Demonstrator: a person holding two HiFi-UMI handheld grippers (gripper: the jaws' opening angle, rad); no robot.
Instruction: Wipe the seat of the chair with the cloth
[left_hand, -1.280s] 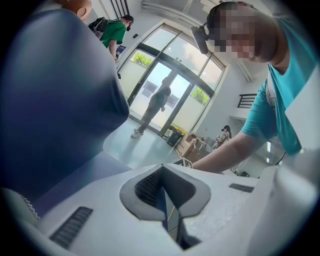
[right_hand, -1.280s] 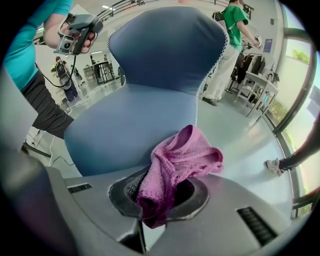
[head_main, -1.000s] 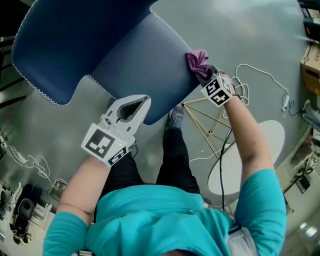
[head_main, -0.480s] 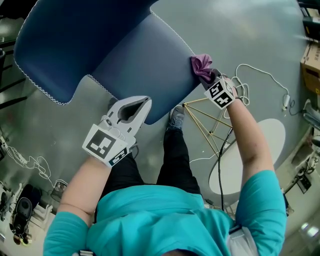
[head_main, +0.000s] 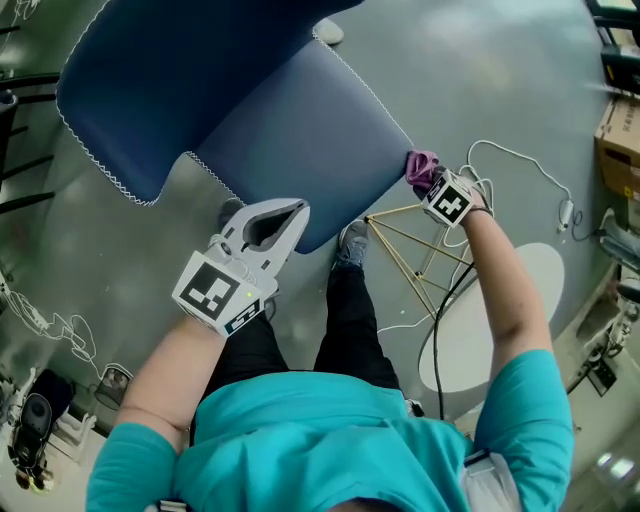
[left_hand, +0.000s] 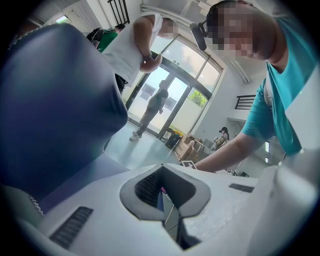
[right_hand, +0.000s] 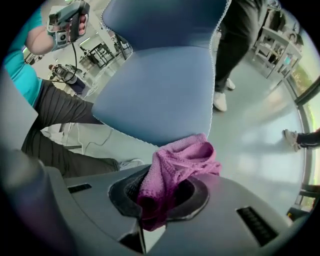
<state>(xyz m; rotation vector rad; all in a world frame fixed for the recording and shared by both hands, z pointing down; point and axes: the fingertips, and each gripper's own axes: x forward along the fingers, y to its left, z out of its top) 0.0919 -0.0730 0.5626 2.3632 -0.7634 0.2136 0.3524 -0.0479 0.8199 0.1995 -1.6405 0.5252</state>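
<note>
The blue chair seat and its backrest lie ahead of me in the head view. A crumpled pink cloth sits at the seat's right near corner, and my right gripper is shut on it. In the right gripper view the cloth bulges out of the jaws just off the seat's stitched edge. My left gripper hovers over the seat's near edge, shut, with nothing in it. The left gripper view shows the dark backrest at left.
Thin yellow rods of the chair's frame, a white round disc and loose cables lie on the grey floor at right. My shoe is under the seat edge. A bystander's legs stand beyond the chair.
My right gripper has drawn the cloth along the seat's right edge toward me, down to its near corner. The left gripper has kept its place by the near edge.
</note>
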